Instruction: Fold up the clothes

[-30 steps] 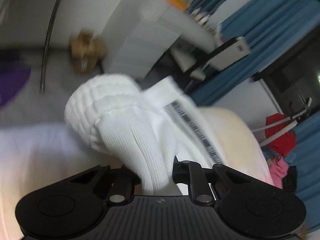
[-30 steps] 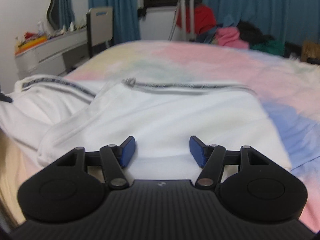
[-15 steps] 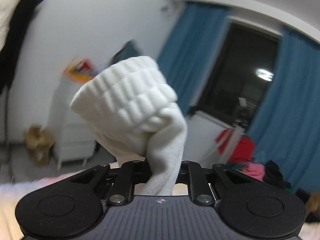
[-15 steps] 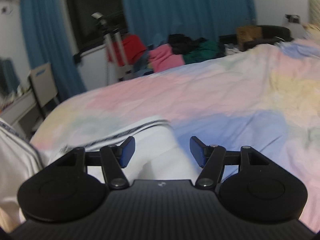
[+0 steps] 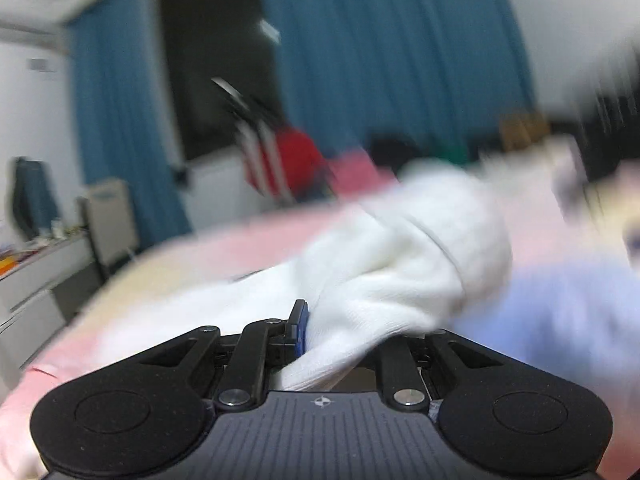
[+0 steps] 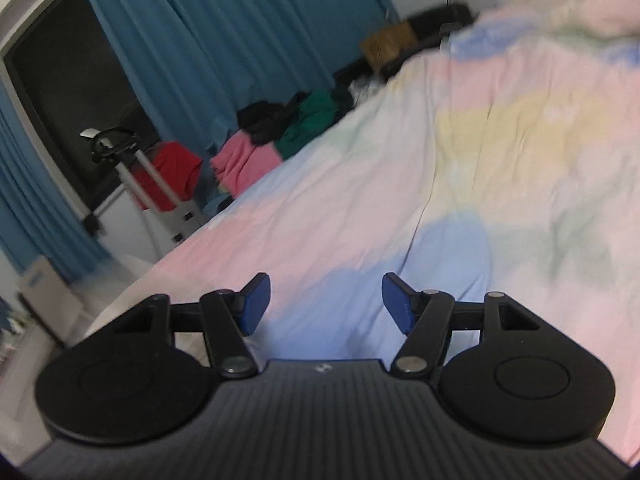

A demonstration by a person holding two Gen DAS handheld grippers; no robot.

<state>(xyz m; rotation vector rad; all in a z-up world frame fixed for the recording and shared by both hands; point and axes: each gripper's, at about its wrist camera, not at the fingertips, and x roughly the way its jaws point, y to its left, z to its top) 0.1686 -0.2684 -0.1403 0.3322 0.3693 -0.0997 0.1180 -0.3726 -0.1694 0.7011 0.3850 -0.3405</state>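
Note:
My left gripper (image 5: 340,340) is shut on the ribbed cuff of a white garment (image 5: 404,264); the cloth bunches over the fingers and trails right across the pastel bedspread (image 5: 568,304). The view is motion-blurred. My right gripper (image 6: 324,304) is open and empty, its blue pads (image 6: 256,300) wide apart, hovering over the pastel bedspread (image 6: 460,184). No white garment shows between its fingers; only a pale edge at the lower left.
Blue curtains (image 6: 224,40) and a dark window (image 6: 72,100) stand beyond the bed. A pile of red, pink, green and black clothes (image 6: 256,144) lies by a tripod stand (image 6: 156,192). A white dresser (image 5: 44,276) is at the left.
The left gripper has swung right and down with the white cuff, from raised in the air to over the bed. The right gripper has turned right, off the white garment; it stays open.

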